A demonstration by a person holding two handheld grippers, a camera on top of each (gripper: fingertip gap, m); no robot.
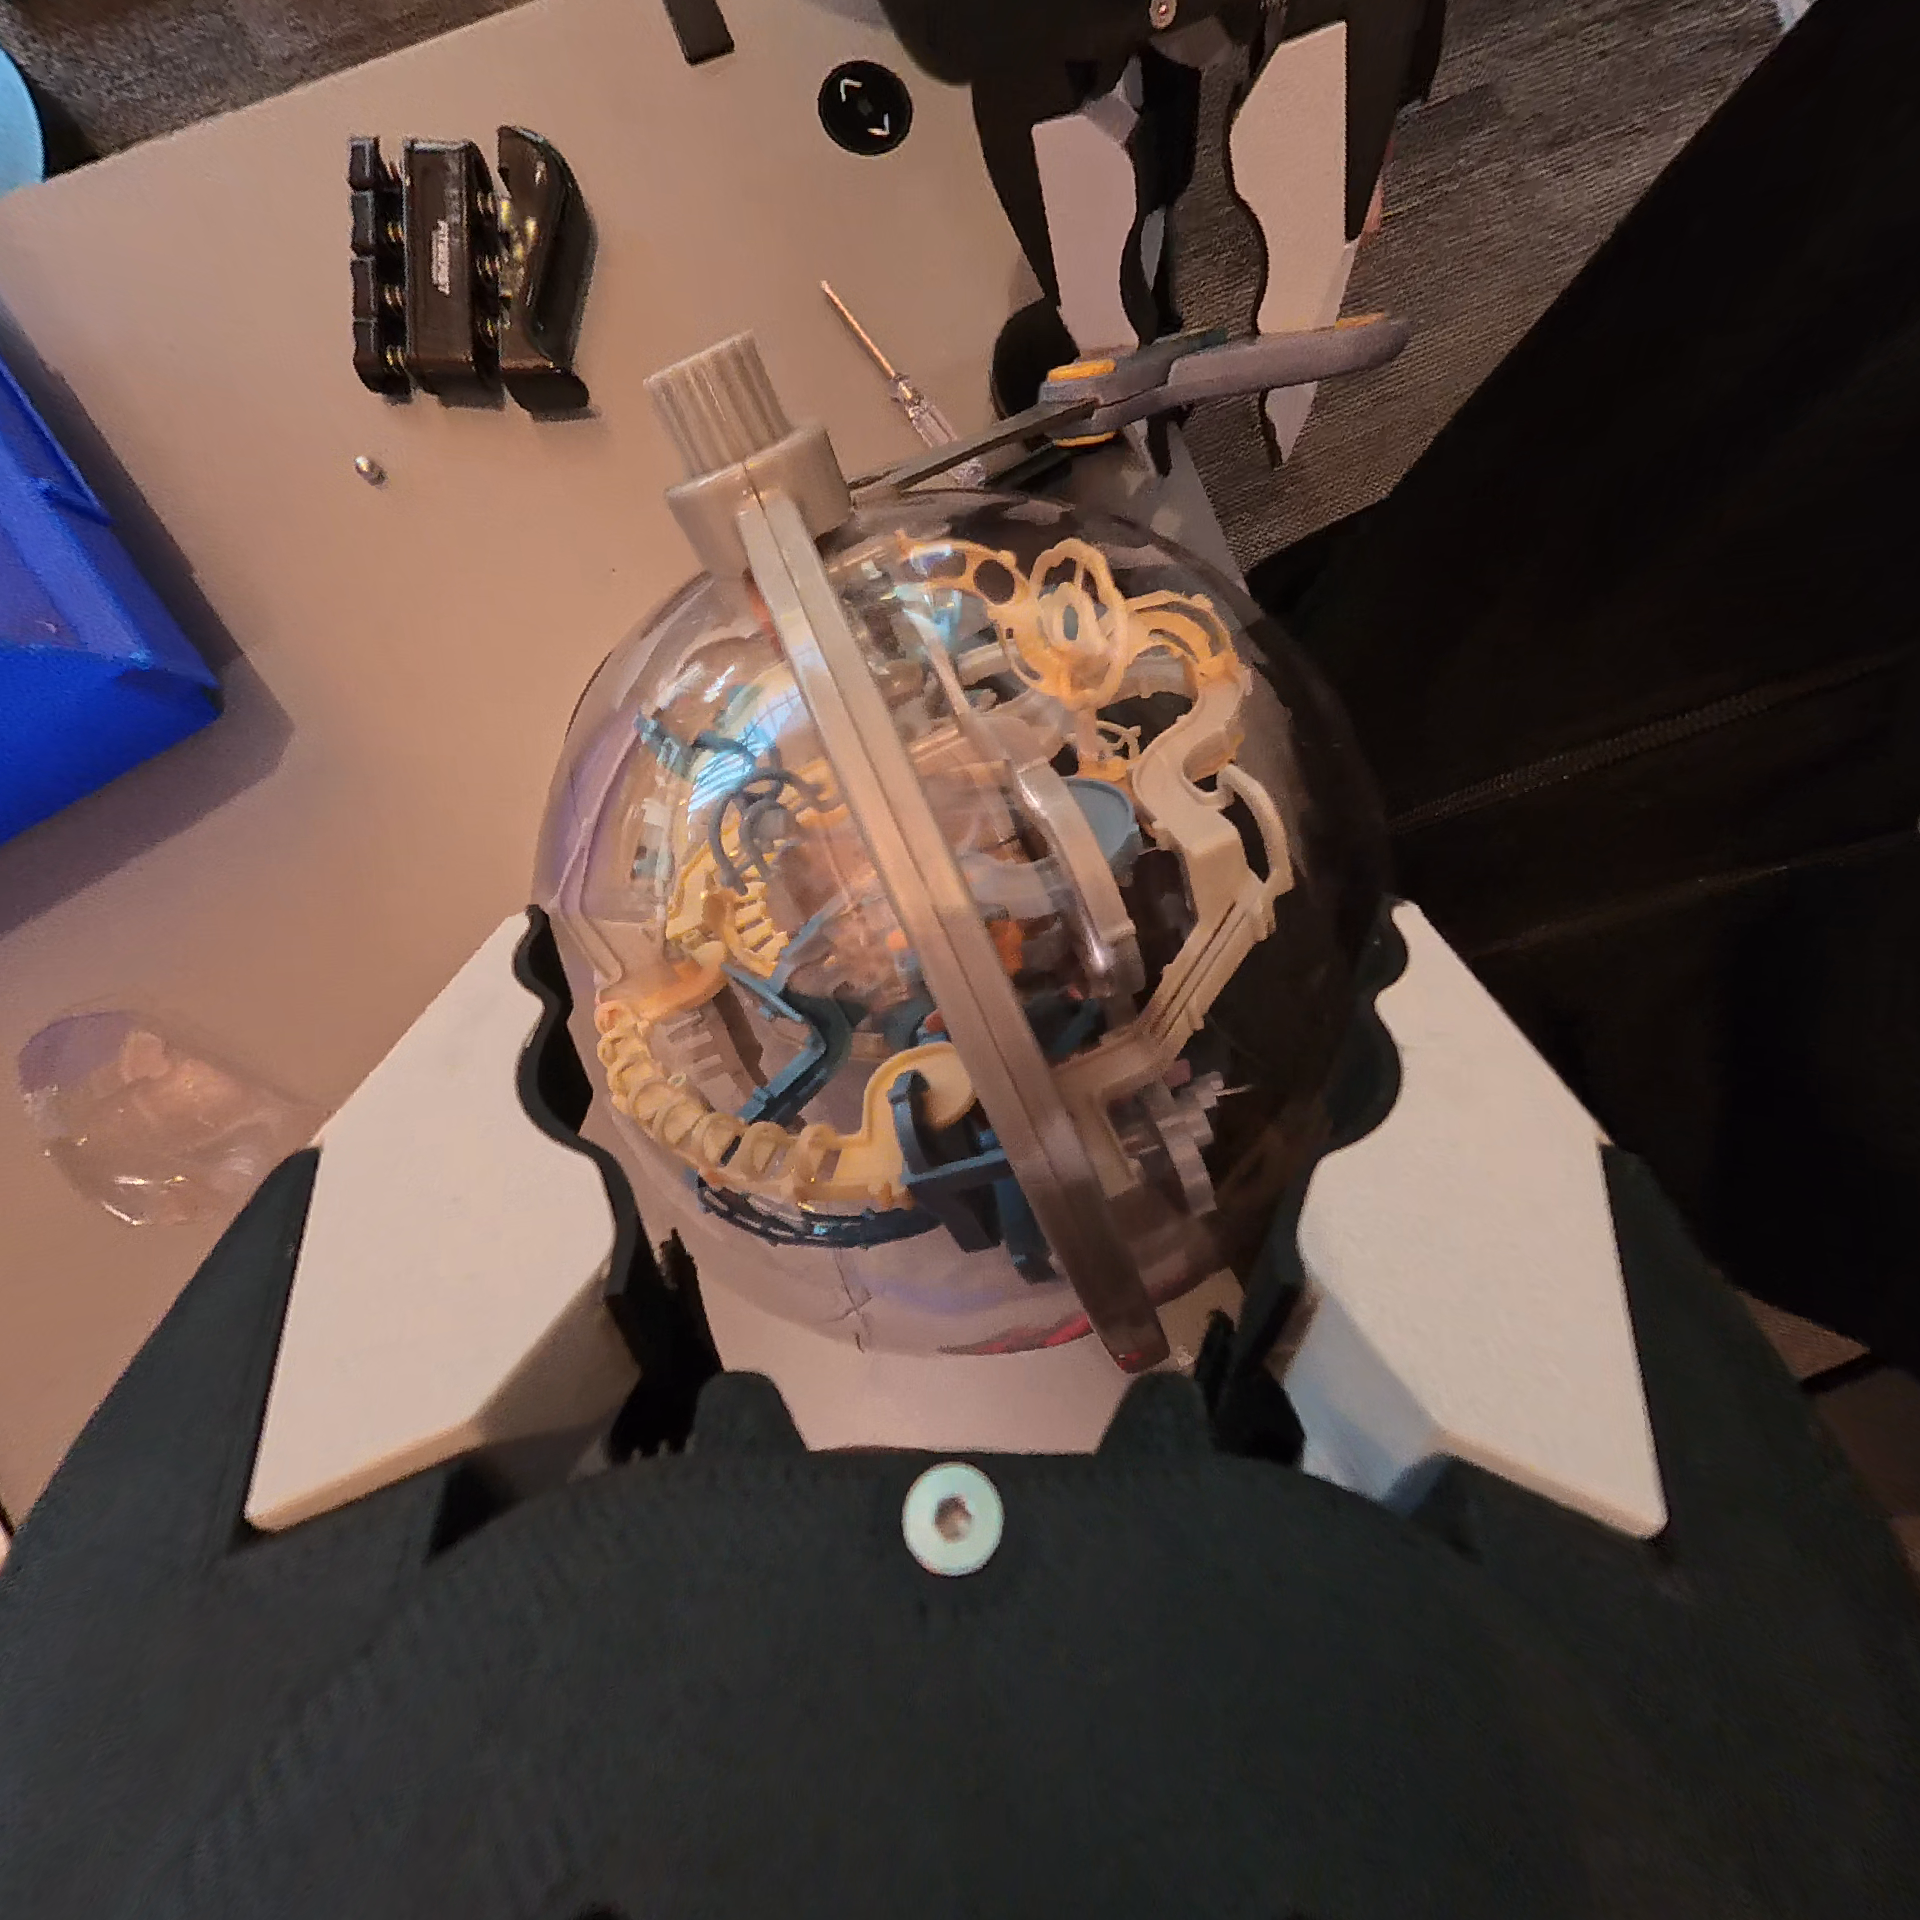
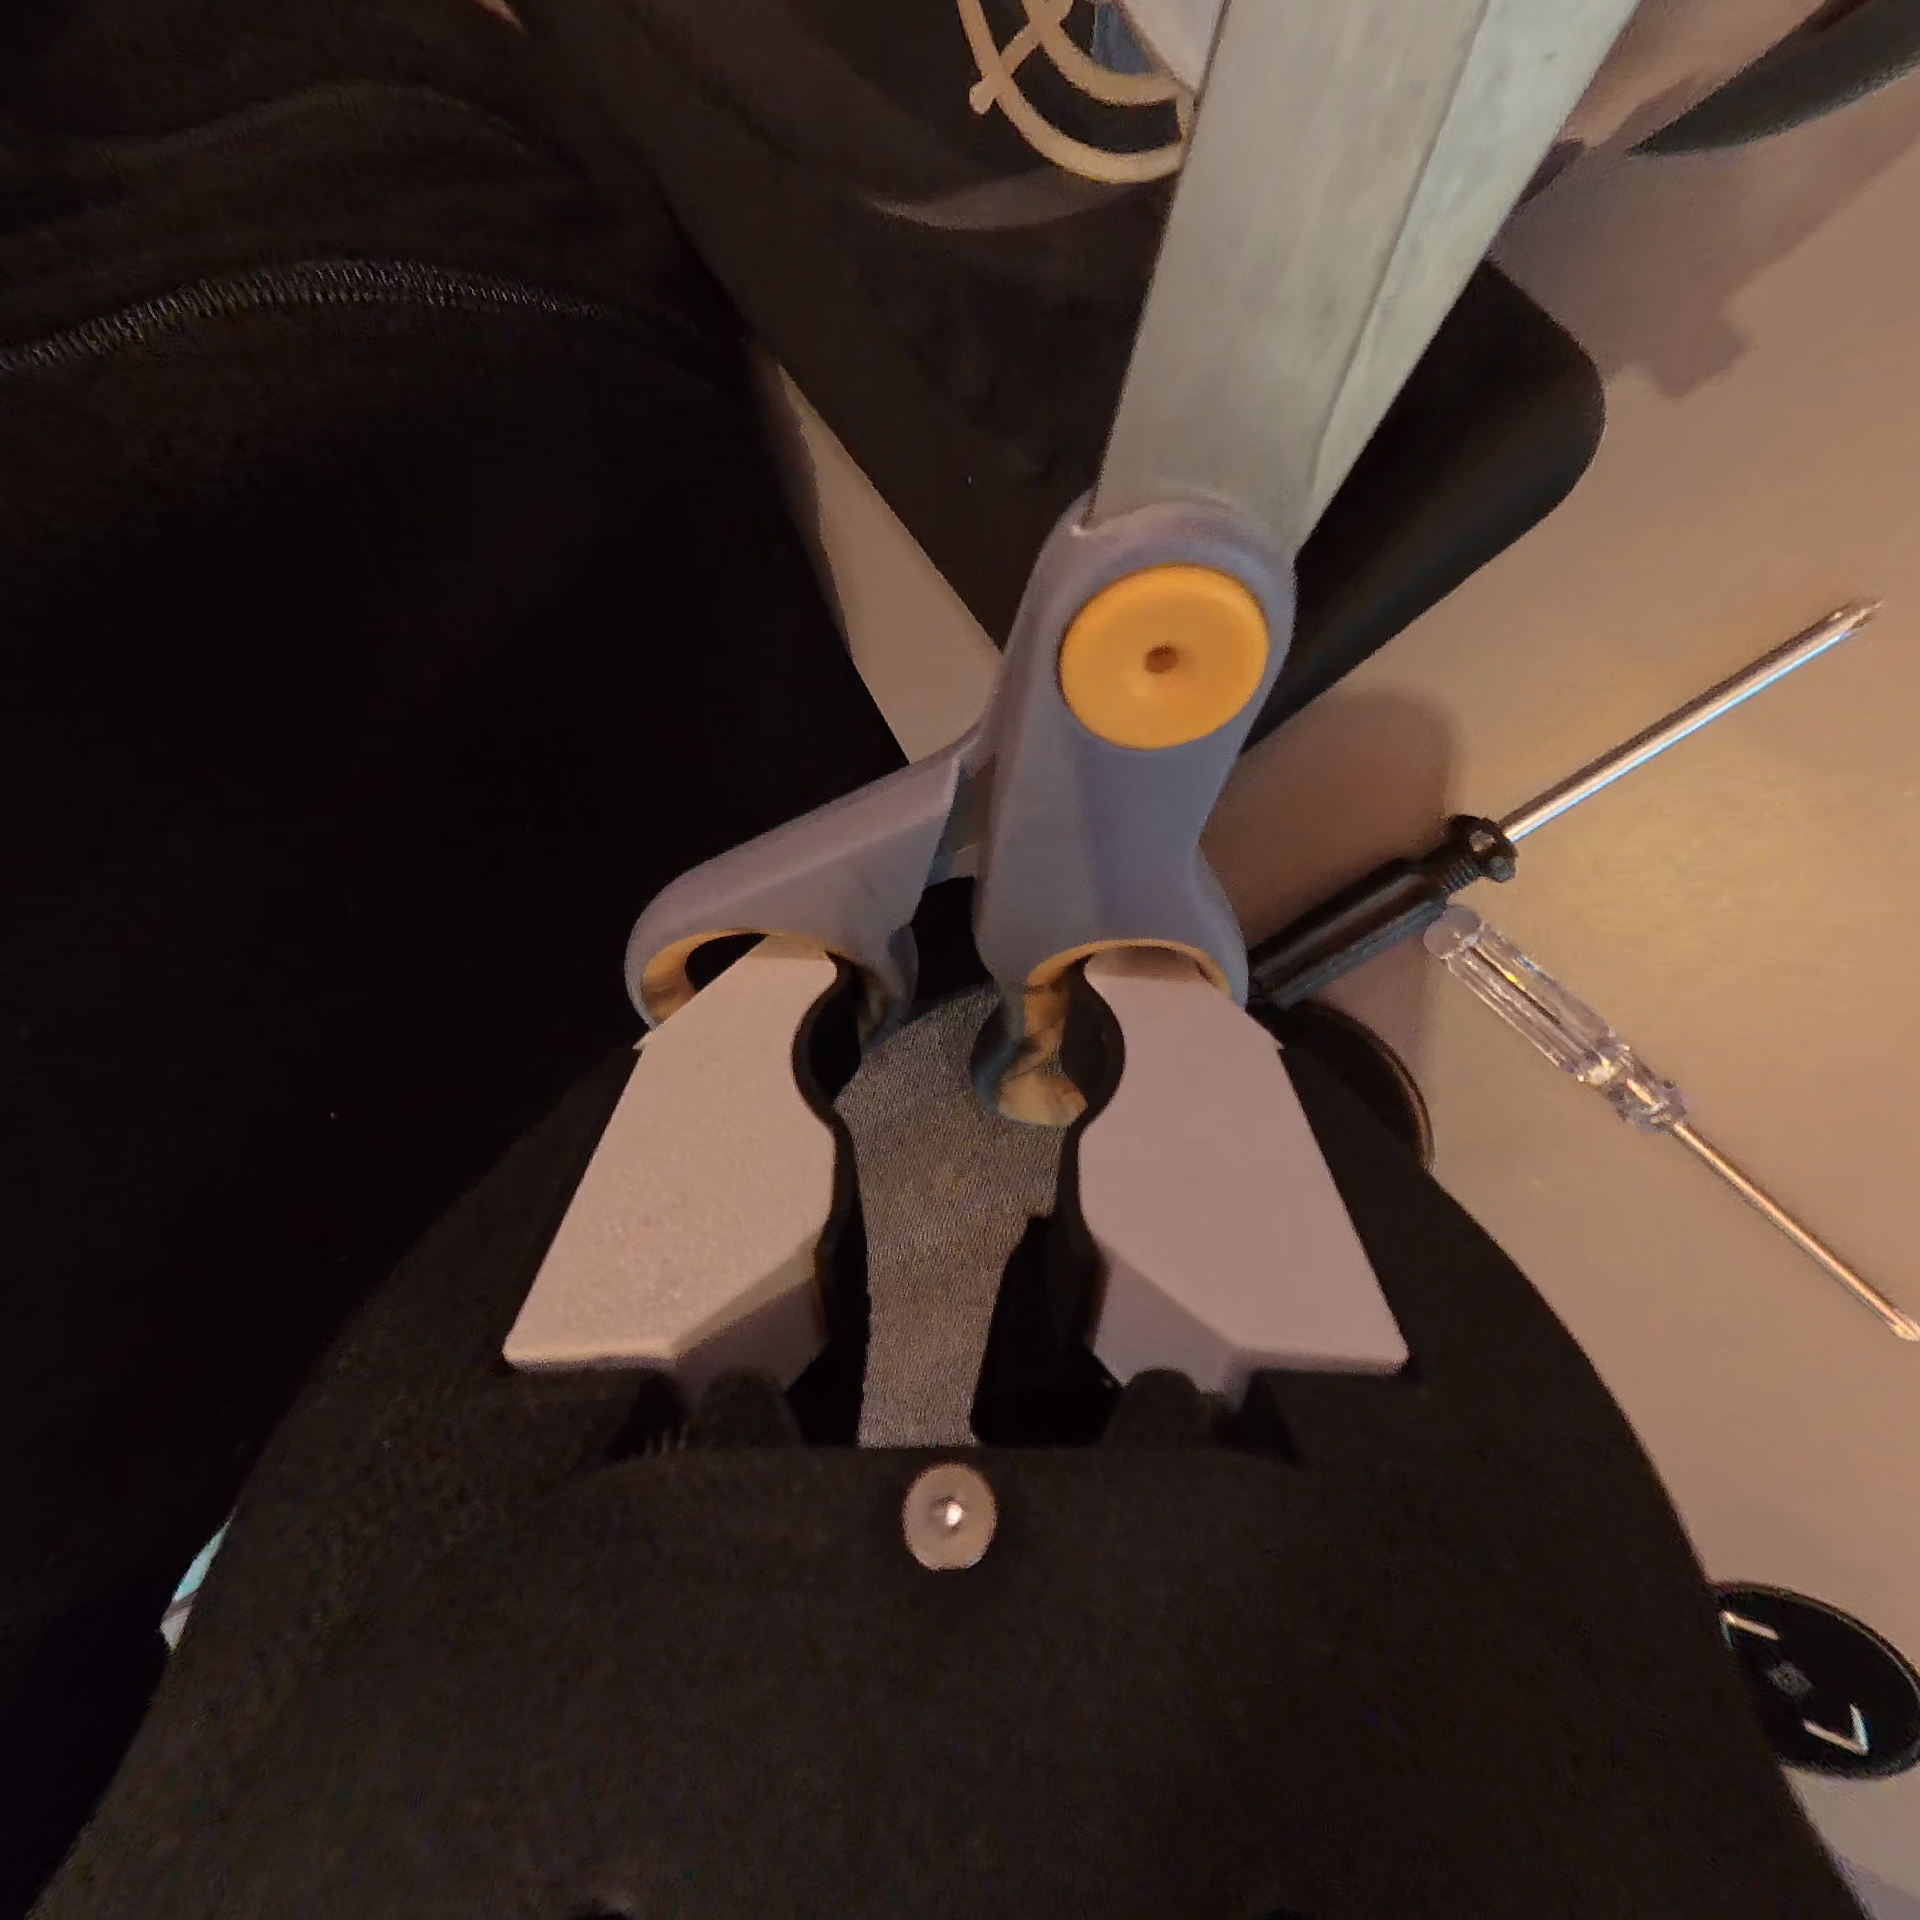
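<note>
Jaws of the left gripper (image 1: 966, 935) clamp the clear maze ball (image 1: 935, 883), seated deep between the fingers and lifted over the table (image 1: 312, 623), grey knob (image 1: 743, 416) pointing away. Right gripper (image 2: 966, 997): a fingertip in each handle loop of the scissors (image 2: 1132, 748), squeezing the inner bars, blades together, tip just beside the knob collar; contact unclear. Two screwdrivers (image 2: 1538, 1029) lie right of the scissors. Table edge runs under ball and scissors, dark clothing (image 1: 1662, 727) beyond. Left: bare tabletop, then blue bin (image 1: 83, 675), black clips (image 1: 457, 260), clear plastic scrap (image 1: 135, 1112).
</note>
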